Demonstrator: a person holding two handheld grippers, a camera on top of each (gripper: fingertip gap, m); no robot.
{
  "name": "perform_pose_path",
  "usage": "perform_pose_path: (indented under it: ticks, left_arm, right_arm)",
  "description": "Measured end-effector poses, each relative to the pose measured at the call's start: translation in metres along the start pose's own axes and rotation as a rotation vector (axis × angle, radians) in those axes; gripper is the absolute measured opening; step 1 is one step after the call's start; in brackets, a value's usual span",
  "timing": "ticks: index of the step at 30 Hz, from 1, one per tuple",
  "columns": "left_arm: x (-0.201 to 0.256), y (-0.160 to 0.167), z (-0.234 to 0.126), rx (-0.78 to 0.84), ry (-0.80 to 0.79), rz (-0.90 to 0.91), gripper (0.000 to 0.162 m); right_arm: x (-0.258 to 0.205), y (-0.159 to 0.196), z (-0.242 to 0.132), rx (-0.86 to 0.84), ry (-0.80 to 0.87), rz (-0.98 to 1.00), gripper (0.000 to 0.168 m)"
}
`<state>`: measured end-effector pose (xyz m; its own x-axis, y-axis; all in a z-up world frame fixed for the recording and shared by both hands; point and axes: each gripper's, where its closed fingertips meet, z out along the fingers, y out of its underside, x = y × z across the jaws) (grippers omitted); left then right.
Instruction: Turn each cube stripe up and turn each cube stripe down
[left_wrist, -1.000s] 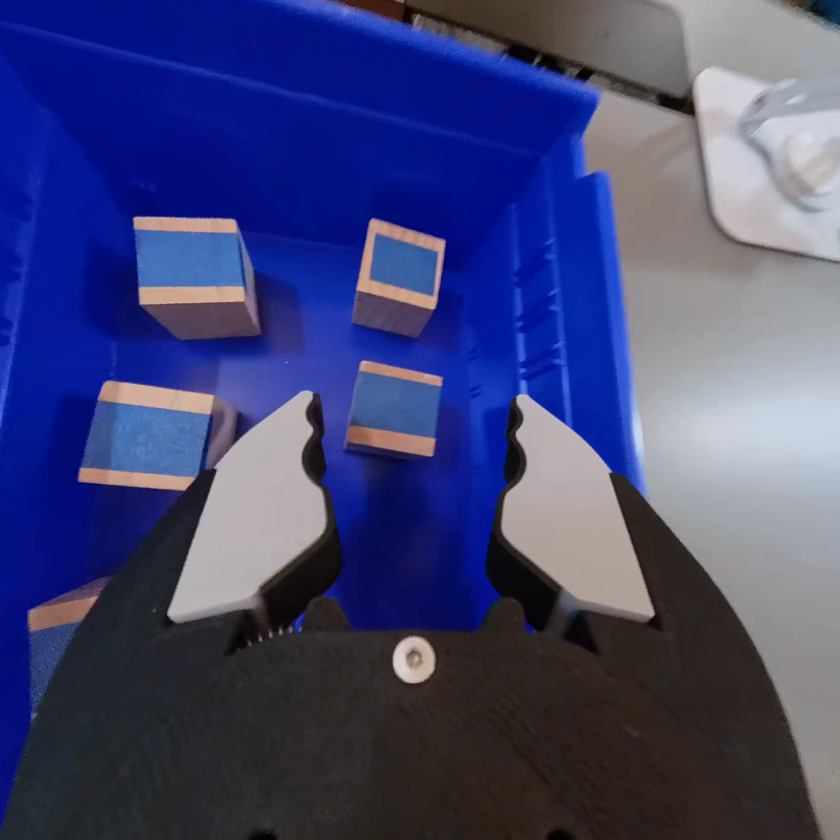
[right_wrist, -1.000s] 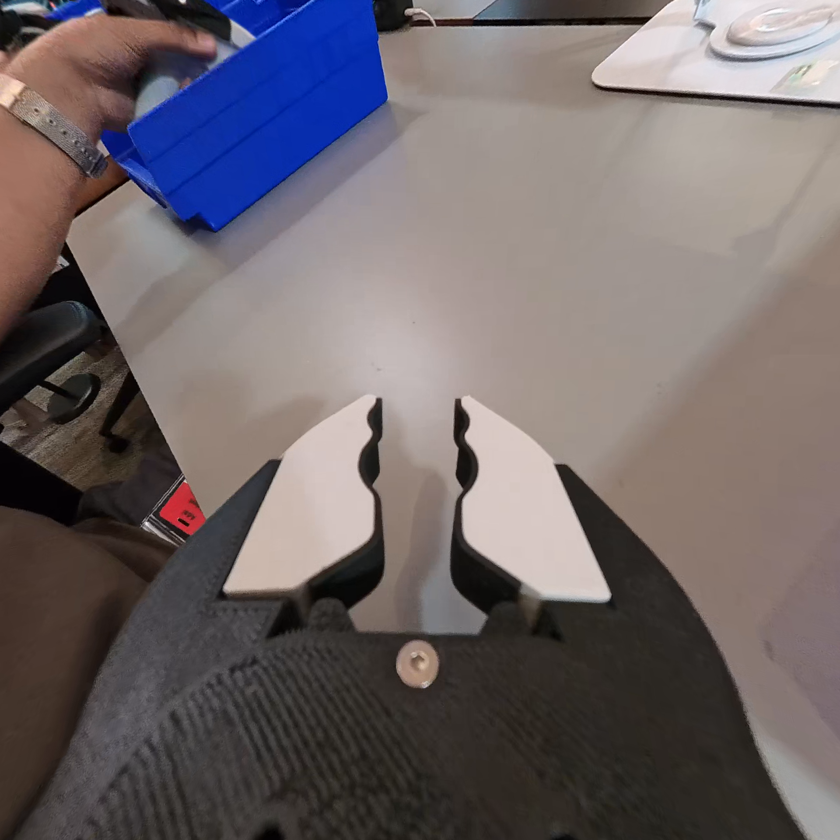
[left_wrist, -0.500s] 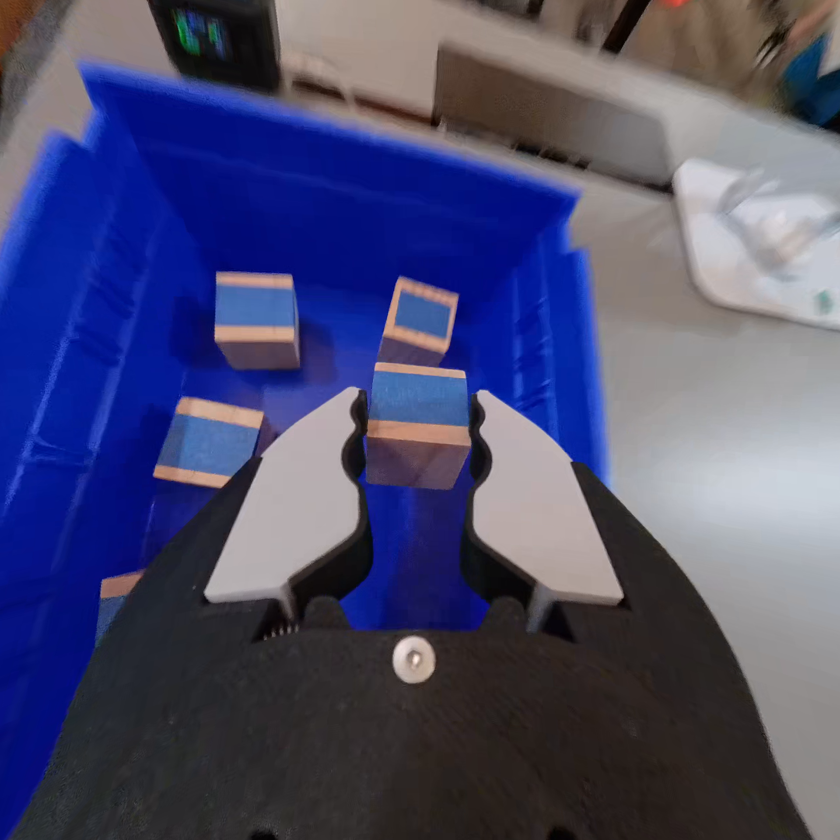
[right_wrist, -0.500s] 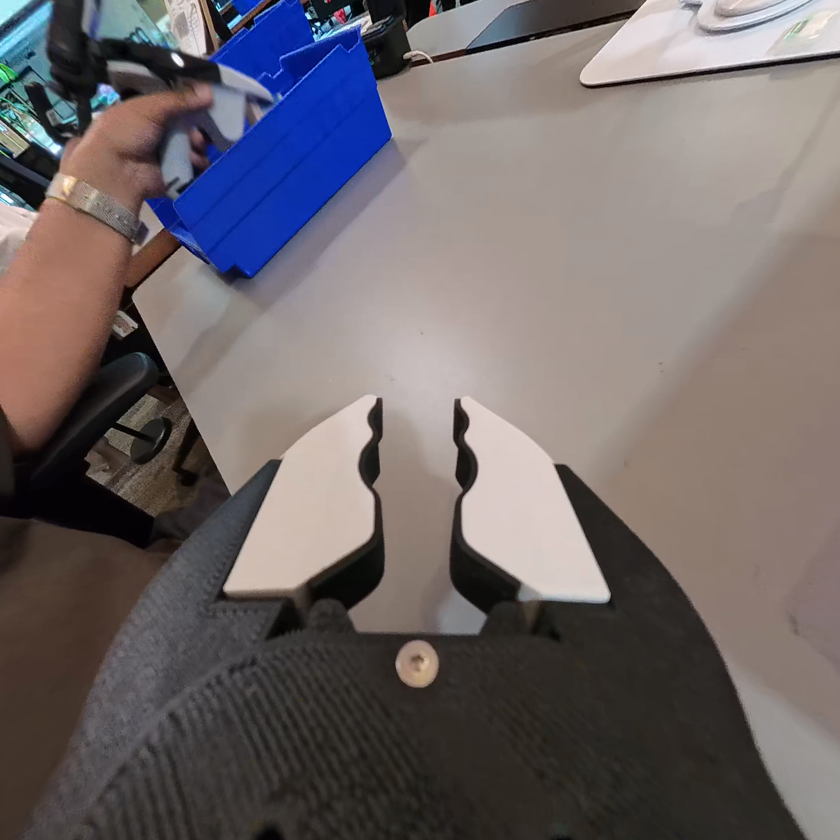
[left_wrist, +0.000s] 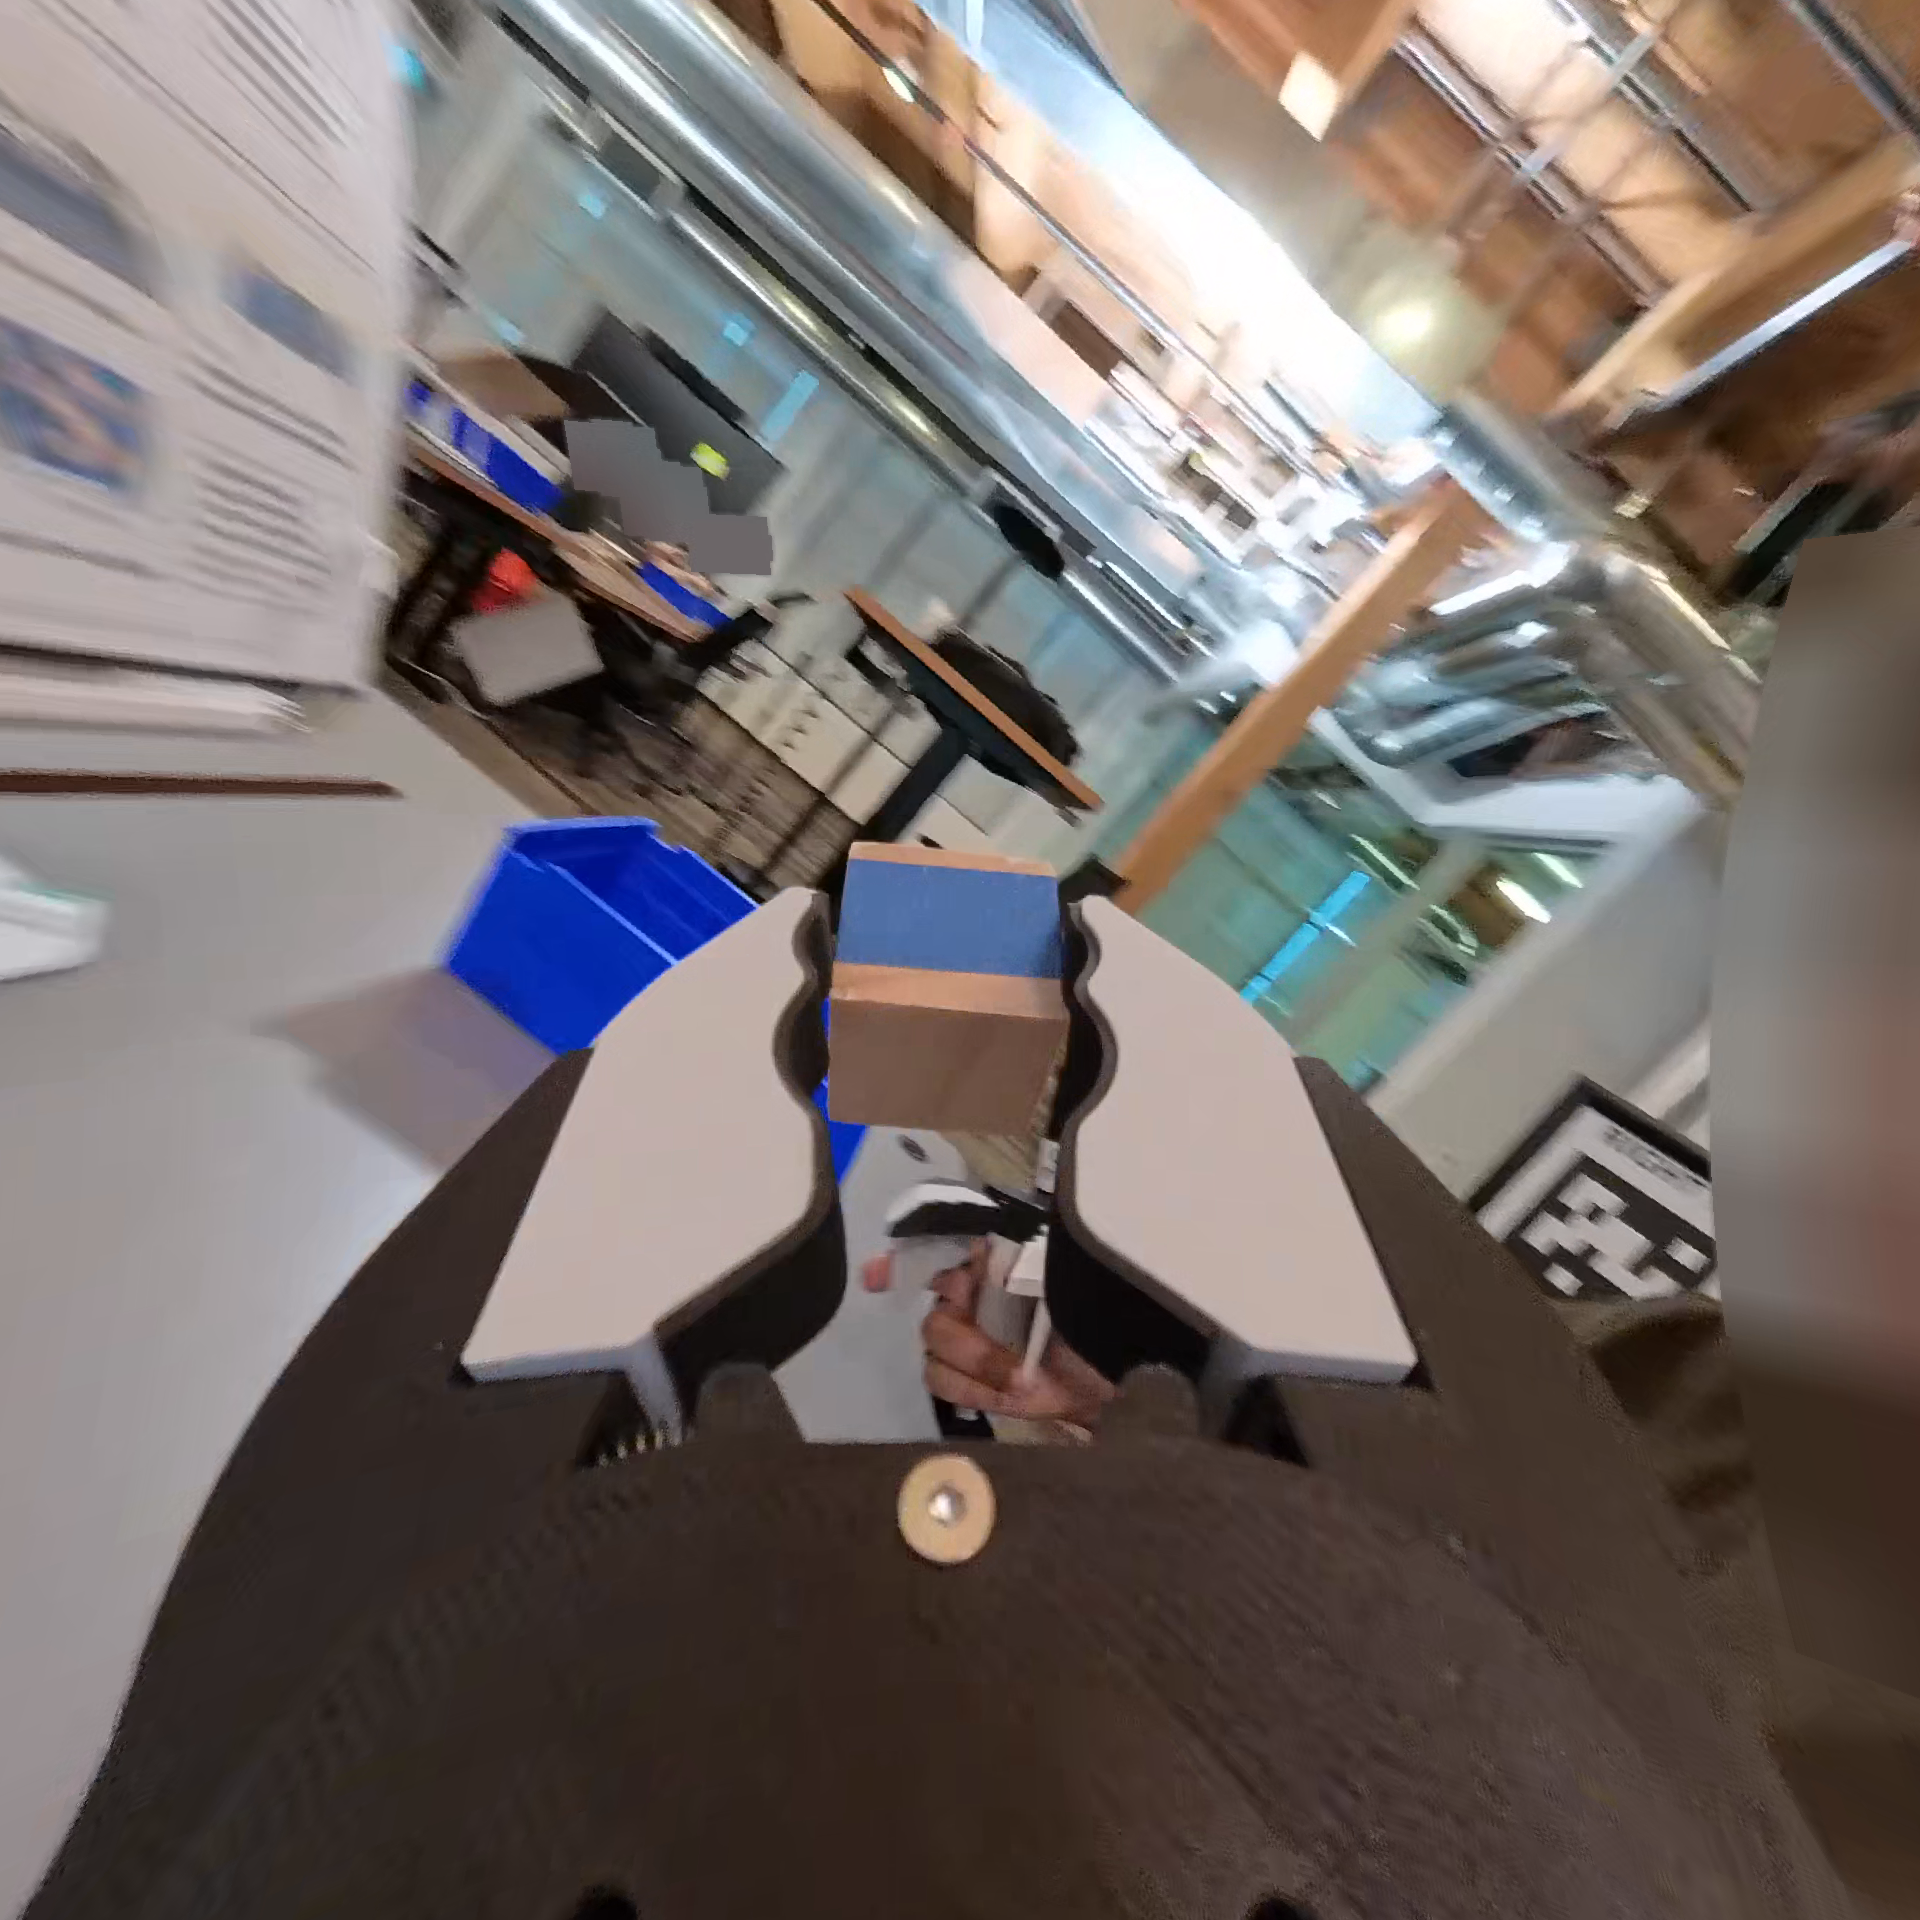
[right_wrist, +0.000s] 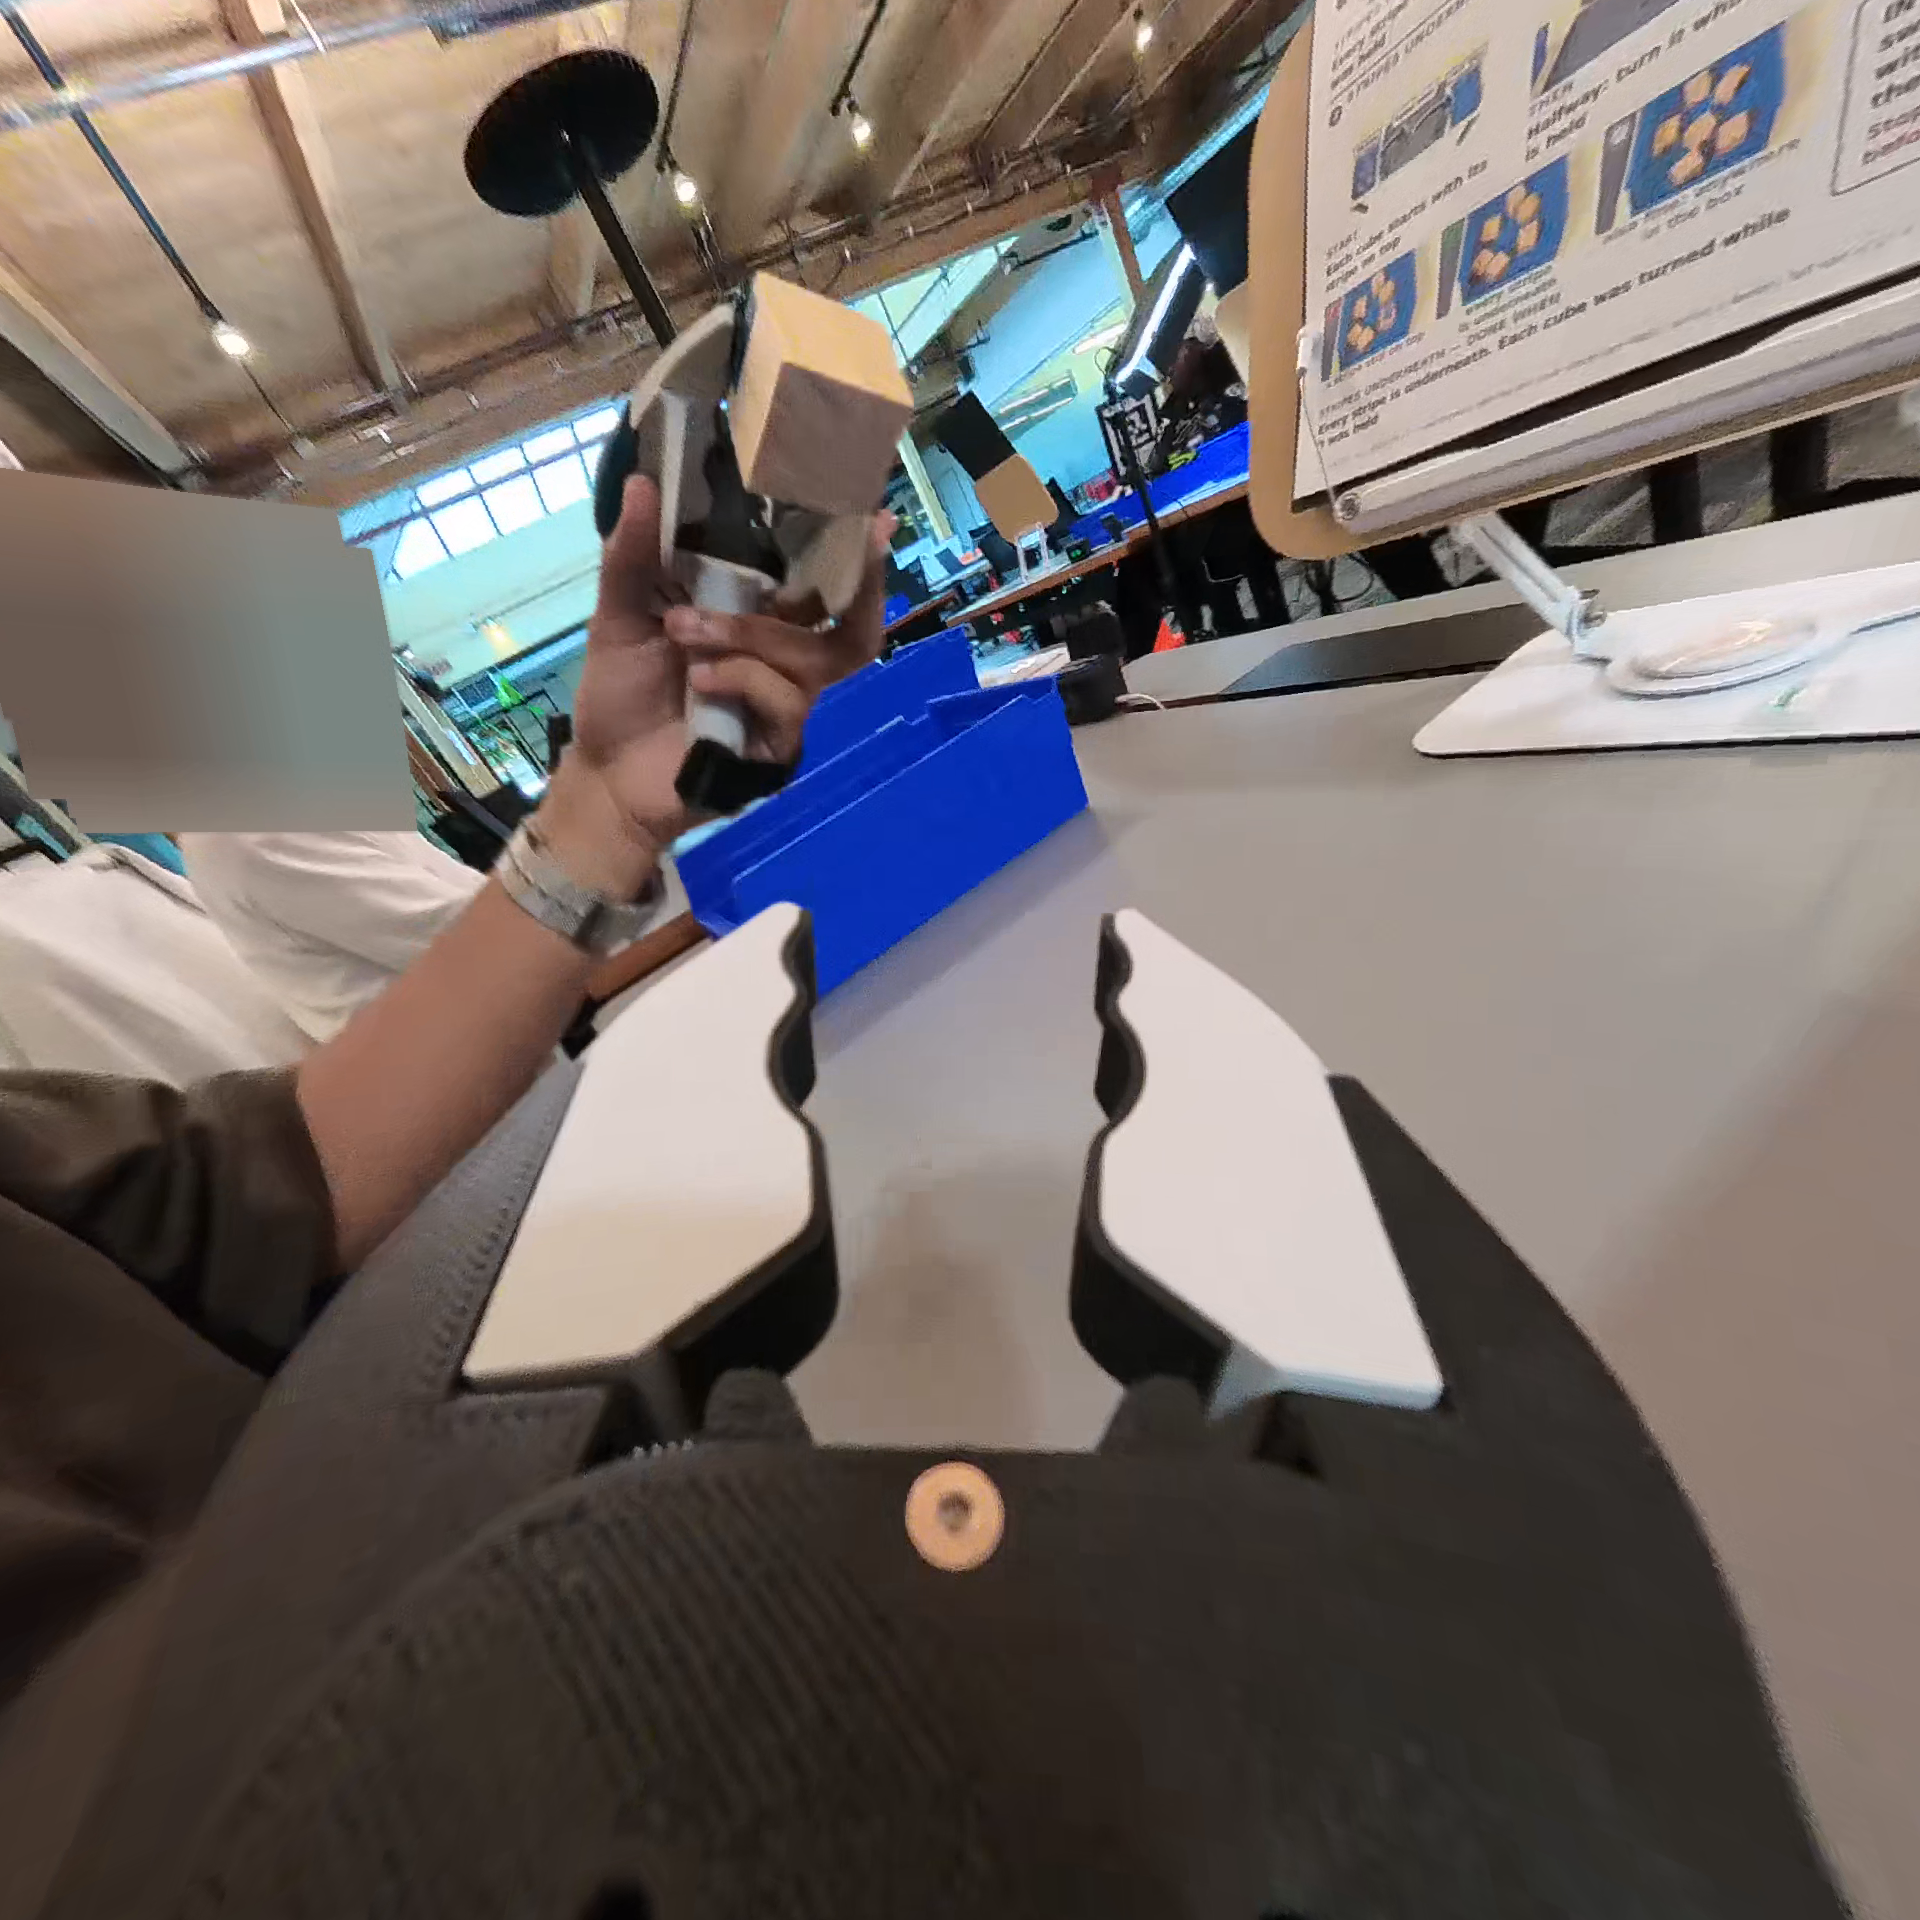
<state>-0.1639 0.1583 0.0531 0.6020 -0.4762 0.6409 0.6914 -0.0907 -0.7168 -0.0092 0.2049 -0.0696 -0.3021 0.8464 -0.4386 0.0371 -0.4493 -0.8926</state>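
Left gripper clamps wooden cube between its fingertips, raised in air above blue bin; stripe faces camera. Right gripper half-open, empty, low over bench

Cube between left tongs, above bin on table.

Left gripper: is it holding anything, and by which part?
Yes. The left gripper clamps a wooden cube by two opposite side faces, blue stripe facing the camera. The right gripper holds nothing.
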Motion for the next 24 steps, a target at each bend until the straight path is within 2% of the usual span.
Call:
perform_pose_path:
  ticks: [5, 8, 11, 18, 24]
  left_arm:
    - [0.013, 0.087, 0.072, -0.062, 0.164, -0.077, 0.042]
    - [0.01, 0.121, 0.092, -0.028, 0.19, -0.179, 0.043]
    - [0.004, 0.144, 0.101, -0.025, 0.19, -0.252, 0.042]
    - [0.004, 0.153, 0.103, -0.002, 0.211, -0.28, 0.042]
    - [0.004, 0.159, 0.105, -0.007, 0.207, -0.302, 0.042]
  right_arm:
    - [-0.007, -0.016, -0.007, 0.109, -0.021, 0.053, 0.062]
    - [-0.003, -0.016, -0.007, 0.126, -0.003, 0.09, 0.073]
    - [-0.001, -0.015, -0.007, 0.127, -0.019, 0.161, 0.073]
    - [0.011, -0.018, -0.012, 0.152, -0.037, 0.286, 0.06]
    - [0.007, -0.018, -0.01, 0.153, -0.1, 0.346, 0.057]
